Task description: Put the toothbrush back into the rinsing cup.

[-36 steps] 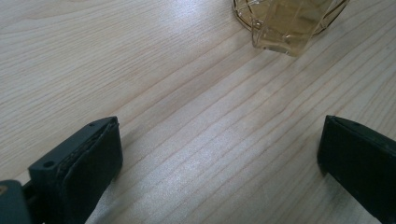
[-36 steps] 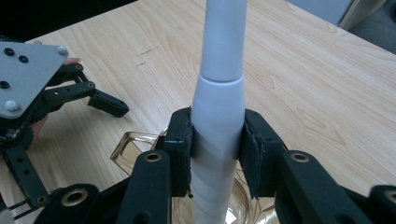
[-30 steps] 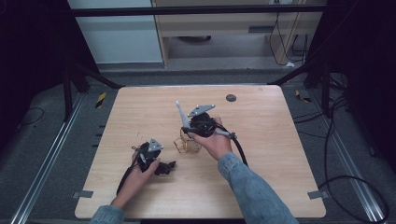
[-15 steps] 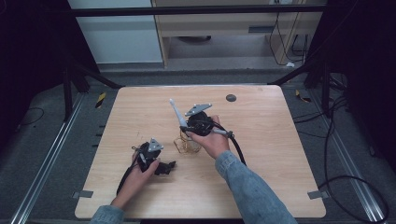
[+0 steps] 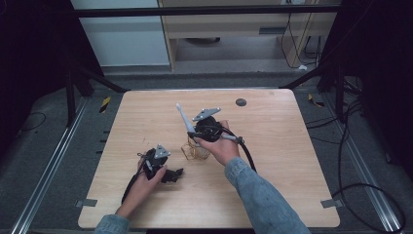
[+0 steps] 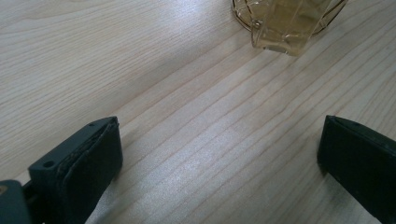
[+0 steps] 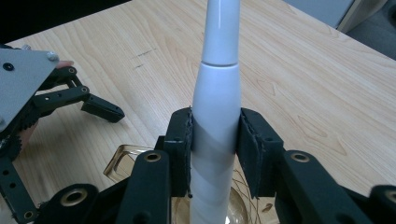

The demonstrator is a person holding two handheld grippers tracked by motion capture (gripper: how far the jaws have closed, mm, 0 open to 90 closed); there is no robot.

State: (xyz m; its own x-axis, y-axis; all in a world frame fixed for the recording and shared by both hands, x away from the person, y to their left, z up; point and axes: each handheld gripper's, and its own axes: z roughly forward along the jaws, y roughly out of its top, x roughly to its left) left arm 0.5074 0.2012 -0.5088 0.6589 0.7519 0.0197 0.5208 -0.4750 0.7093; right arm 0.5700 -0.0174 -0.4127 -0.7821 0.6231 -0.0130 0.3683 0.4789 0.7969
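Slippage is the nearest risk: the right tool [image 7: 215,135] pinches a white toothbrush [image 7: 215,107] by its smooth, tapering handle, both pads pressed to its sides, and the brush stands nearly upright with its long upper part rising well past the jaws. A handle that narrows like this could, I judge, slide down or swing sideways in the grip if the hand tilts.

Directly below the right tool sits an amber glass cup [image 7: 126,161] in a gold wire frame, with the brush's lower end over or inside its mouth; I cannot tell whether it touches the bottom. The cup looks light and nothing holds it, so a sideways push from the brush or the jaws could tip it or skate it across the tabletop [image 7: 299,84]. A drop from here might also knock the rim.

To the side of the right tool, the left tool [image 5: 173,174] rests low on the tabletop, its jaws spread wide with nothing between them; in its own view the cup [image 6: 285,28] lies ahead of it, apart from both jaws. It is near enough that a swing of the brush could meet it.

Farther off, beyond the right tool, a small dark disc [image 5: 240,102] lies near the tabletop's far edge, well clear of the work.
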